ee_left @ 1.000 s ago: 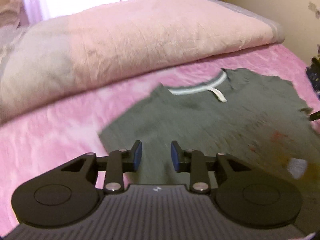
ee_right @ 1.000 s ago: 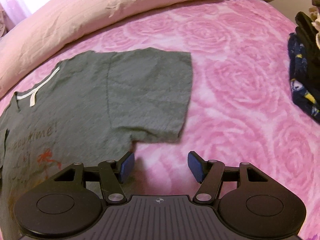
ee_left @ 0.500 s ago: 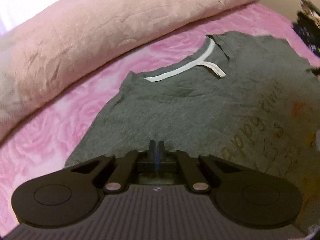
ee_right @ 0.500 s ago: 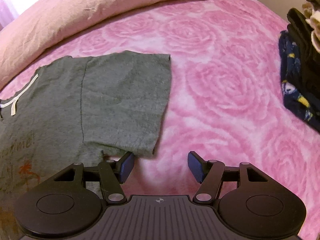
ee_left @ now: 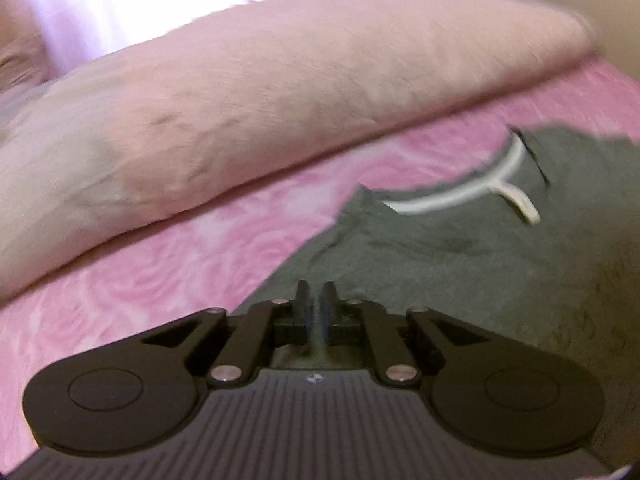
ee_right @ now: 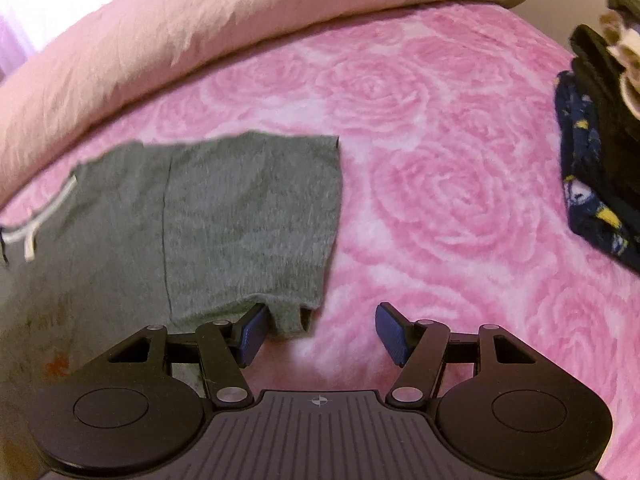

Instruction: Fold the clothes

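A grey T-shirt (ee_left: 460,264) with a white neck band (ee_left: 460,196) lies front up on the pink rose-patterned bedspread (ee_left: 160,280). My left gripper (ee_left: 316,312) is shut on the shirt's left sleeve edge; a thin fold of grey cloth shows between the pads. In the right wrist view the shirt's other sleeve (ee_right: 248,220) lies flat. My right gripper (ee_right: 320,336) is open, low over the bedspread, with the sleeve's lower corner between its fingers, close to the left pad (ee_right: 252,332).
A rolled pink duvet (ee_left: 260,92) runs along the far side of the bed and also shows in the right wrist view (ee_right: 200,28). A stack of dark folded clothes (ee_right: 596,176) sits at the right edge of the bed.
My left gripper closed on the sleeve edge a second ago and has since pulled it, swinging the view left. My right gripper stayed open and moved closer to the other sleeve's corner.
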The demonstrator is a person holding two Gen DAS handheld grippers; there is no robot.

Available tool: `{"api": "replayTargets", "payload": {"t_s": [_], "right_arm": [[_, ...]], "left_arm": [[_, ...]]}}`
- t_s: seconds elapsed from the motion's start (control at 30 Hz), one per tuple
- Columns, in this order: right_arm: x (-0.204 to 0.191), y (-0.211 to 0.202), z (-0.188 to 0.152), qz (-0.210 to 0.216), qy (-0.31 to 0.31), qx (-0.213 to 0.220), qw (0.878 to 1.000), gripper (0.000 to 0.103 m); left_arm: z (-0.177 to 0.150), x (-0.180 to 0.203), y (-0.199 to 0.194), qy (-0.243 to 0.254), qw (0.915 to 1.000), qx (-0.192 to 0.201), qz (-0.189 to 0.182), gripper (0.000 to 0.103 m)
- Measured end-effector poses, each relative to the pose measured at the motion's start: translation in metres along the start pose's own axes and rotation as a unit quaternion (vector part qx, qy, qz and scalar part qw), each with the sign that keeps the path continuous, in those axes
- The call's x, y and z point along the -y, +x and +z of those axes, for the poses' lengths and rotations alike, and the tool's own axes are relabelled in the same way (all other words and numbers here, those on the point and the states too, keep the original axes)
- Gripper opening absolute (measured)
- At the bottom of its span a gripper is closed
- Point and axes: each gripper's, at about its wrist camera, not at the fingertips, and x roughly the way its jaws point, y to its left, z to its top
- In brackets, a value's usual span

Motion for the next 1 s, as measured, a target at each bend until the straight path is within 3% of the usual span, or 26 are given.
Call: {"api": "replayTargets", "payload": {"t_s": [0.07,0.13,0.23,0.33,0.4,0.5,0.63,0.73,0.77,0.9,1.0], "right_arm": [[0.009,-0.007,-0.002,0.019,0.028,0.013,0.999,0.063],[0.018,-0.012,-0.004,0.034,0.053,0.019,0.998,0.063],[0.028,-0.016,-0.008,0.051,0.083,0.021,0.995,0.063],[0.028,-0.017,-0.014,0.066,0.092,0.014,0.994,0.063],[0.03,-0.018,-0.018,0.075,0.104,0.011,0.992,0.063],[0.043,-0.021,-0.025,0.099,0.149,0.018,0.984,0.063],[0.072,-0.011,-0.028,0.158,0.267,0.006,0.951,0.062],[0.081,-0.002,-0.029,0.19,0.331,0.009,0.924,0.062],[0.081,0.001,-0.025,0.19,0.333,0.013,0.923,0.062],[0.078,0.019,0.005,0.169,0.286,0.051,0.942,0.062],[0.074,0.039,0.033,0.169,0.25,0.068,0.951,0.062]], "left_arm": [[-0.001,-0.006,-0.022,-0.029,0.9995,0.013,0.003,0.009],[-0.005,-0.004,-0.046,-0.027,0.9993,0.011,-0.024,0.003],[-0.024,0.014,-0.06,0.034,0.9962,-0.045,-0.066,0.001],[-0.06,0.027,-0.052,0.088,0.9884,-0.114,-0.048,0.001],[-0.064,0.02,-0.059,0.05,0.993,-0.102,-0.033,0.001],[-0.047,0.008,-0.076,-0.053,0.9954,-0.076,-0.026,0.002],[-0.029,0.001,-0.096,-0.161,0.984,-0.059,-0.049,0.002],[-0.02,0.006,-0.105,-0.208,0.9737,-0.058,-0.072,0.003],[-0.019,0.008,-0.107,-0.222,0.9702,-0.058,-0.079,0.003],[-0.02,0.013,-0.108,-0.253,0.9621,-0.053,-0.088,0.003],[-0.022,0.007,-0.1,-0.276,0.9567,-0.058,-0.073,0.003]]}}
